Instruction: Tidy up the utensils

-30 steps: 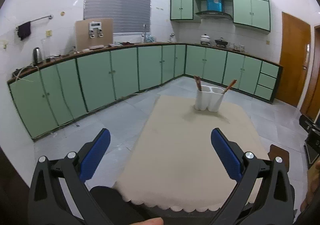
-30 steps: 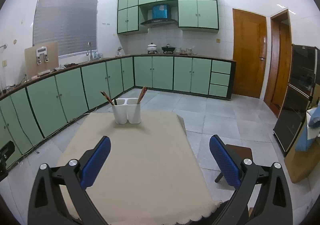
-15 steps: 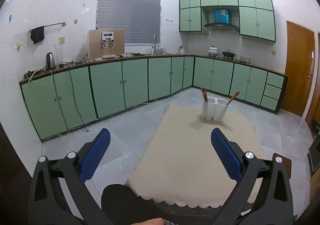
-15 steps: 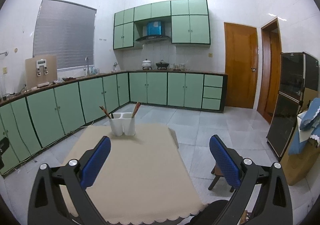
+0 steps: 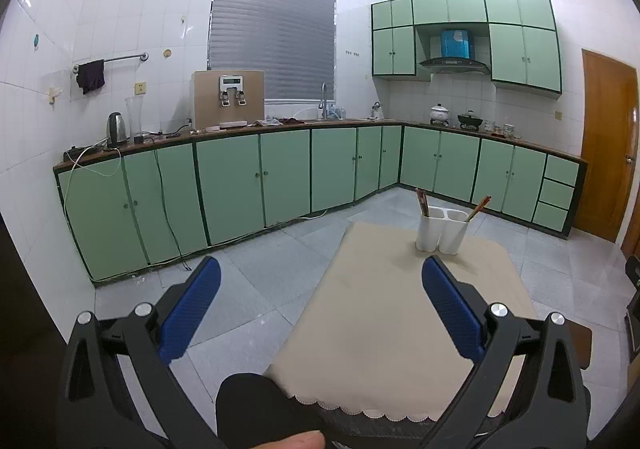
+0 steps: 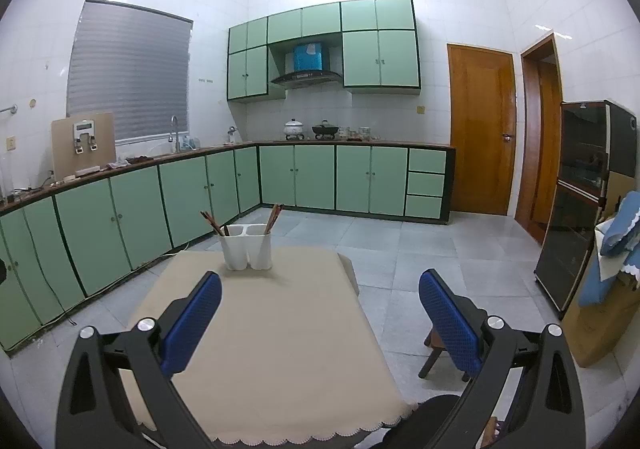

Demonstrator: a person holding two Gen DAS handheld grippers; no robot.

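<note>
Holder: white twin-cup holder stands upright on my bench, at the far end, well apart from both tools.
Chopsticks: one brown bunch leans in the holder's left cup, another leans out of its right cup; I cannot count the sticks.
Left tool: my left tool is spread wide and grips nothing, well back from the holder, over the bench's near left edge.
Right tool: my right tool is also released and bare, well back from the holder, over the bench's near right part.
Cloth: beige, scallop-edged, covers the bench under the holder.
Stool: wooden stool on the floor, right of the bench, nearer me than the holder.
</note>
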